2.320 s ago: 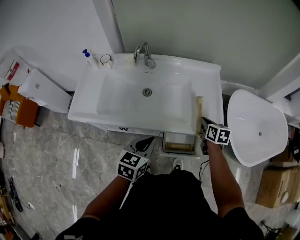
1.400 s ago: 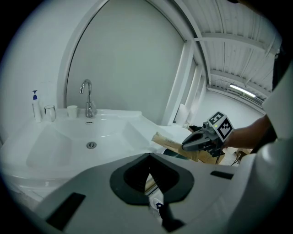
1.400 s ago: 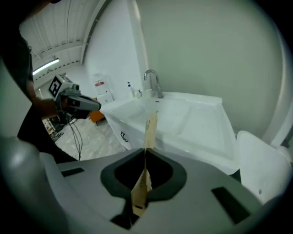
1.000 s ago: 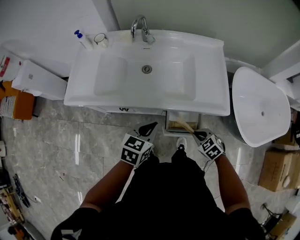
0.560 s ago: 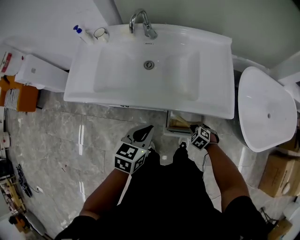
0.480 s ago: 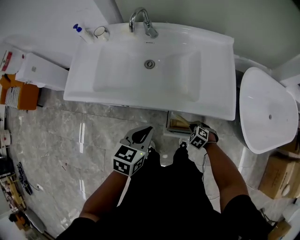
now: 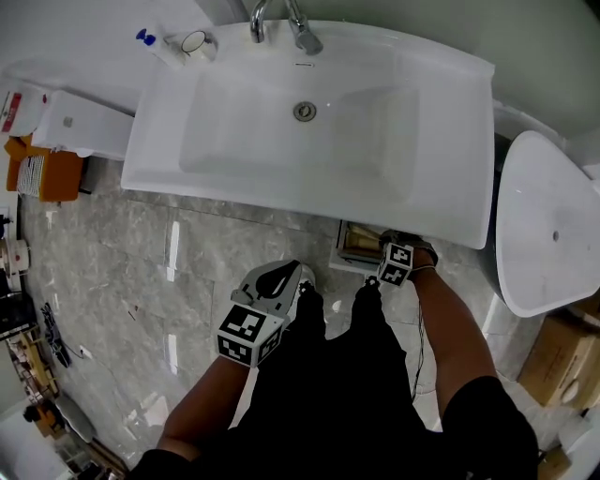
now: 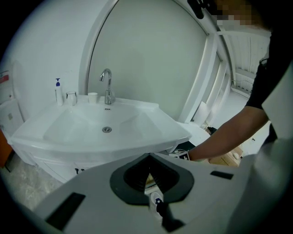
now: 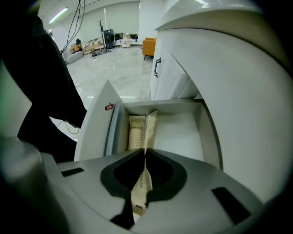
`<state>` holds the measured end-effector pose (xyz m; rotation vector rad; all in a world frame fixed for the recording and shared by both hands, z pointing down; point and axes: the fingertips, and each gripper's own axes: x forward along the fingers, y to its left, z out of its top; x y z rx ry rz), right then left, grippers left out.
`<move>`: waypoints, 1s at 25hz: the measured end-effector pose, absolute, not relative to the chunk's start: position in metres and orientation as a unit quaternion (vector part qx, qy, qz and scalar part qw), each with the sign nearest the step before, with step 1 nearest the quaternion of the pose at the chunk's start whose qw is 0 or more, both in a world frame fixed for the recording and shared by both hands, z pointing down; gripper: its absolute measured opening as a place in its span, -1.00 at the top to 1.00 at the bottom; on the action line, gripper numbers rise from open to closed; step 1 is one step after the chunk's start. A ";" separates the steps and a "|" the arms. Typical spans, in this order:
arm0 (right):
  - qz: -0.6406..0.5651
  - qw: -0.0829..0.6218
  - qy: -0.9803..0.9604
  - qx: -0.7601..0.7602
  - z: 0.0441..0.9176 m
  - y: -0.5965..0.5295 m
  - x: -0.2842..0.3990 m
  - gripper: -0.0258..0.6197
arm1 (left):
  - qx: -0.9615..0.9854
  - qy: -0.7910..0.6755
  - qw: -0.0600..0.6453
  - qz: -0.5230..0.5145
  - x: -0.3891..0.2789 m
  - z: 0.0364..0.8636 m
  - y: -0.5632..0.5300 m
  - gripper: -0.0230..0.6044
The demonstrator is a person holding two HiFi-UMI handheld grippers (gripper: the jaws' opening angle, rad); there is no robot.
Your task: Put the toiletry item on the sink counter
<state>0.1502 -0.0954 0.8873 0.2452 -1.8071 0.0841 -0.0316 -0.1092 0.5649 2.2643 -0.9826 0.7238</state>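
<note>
A long beige packet stands edge-on between the jaws of my right gripper, which is shut on it. The packet's far end reaches into the open white drawer under the sink, beside a second beige packet lying there. In the head view my right gripper points steeply down at that drawer, below the white sink counter. My left gripper hangs over the floor in front of the sink, jaws shut and holding nothing.
A faucet, a blue-capped pump bottle and a glass cup stand at the counter's back. A white oval basin is to the right. A white box and an orange box sit on the left.
My right gripper has sunk with the beige packet from beside the counter's right edge down to the open drawer and has rolled. The left gripper has barely shifted.
</note>
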 end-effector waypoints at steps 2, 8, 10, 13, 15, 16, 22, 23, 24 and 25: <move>0.036 0.614 -0.783 0.100 0.893 -0.097 0.152 0.88 | 0.840 -0.370 0.288 0.275 -0.033 0.571 -0.104 0.93; 0.054 0.625 -0.770 0.122 0.902 -0.104 0.155 0.88 | 0.835 -0.370 0.298 0.278 -0.035 0.577 -0.102 0.93; 0.054 0.625 -0.768 0.130 0.900 -0.103 0.154 0.87 | 0.837 -0.369 0.295 0.275 -0.036 0.575 -0.104 0.93; 0.057 0.621 -0.770 0.136 0.895 -0.097 0.150 0.87 | 0.841 -0.368 0.291 0.270 -0.036 0.572 -0.108 0.93; 0.058 0.620 -0.770 0.141 0.891 -0.094 0.149 0.87 | 0.844 -0.366 0.287 0.267 -0.037 0.569 -0.109 0.93; 0.059 0.620 -0.769 0.143 0.889 -0.092 0.149 0.87 | 0.846 -0.364 0.285 0.265 -0.037 0.568 -0.110 0.93; 0.063 0.611 -0.770 0.173 0.859 -0.087 0.147 0.87 | 0.859 -0.352 0.273 0.252 -0.034 0.556 -0.110 0.93; 0.062 0.608 -0.771 0.177 0.852 -0.087 0.146 0.87 | 0.862 -0.350 0.270 0.250 -0.033 0.553 -0.110 0.93; 0.059 0.605 -0.772 0.183 0.845 -0.087 0.145 0.87 | 0.864 -0.347 0.268 0.247 -0.032 0.551 -0.109 0.93; 0.059 0.601 -0.774 0.188 0.836 -0.087 0.143 0.87 | 0.866 -0.345 0.265 0.245 -0.031 0.548 -0.109 0.93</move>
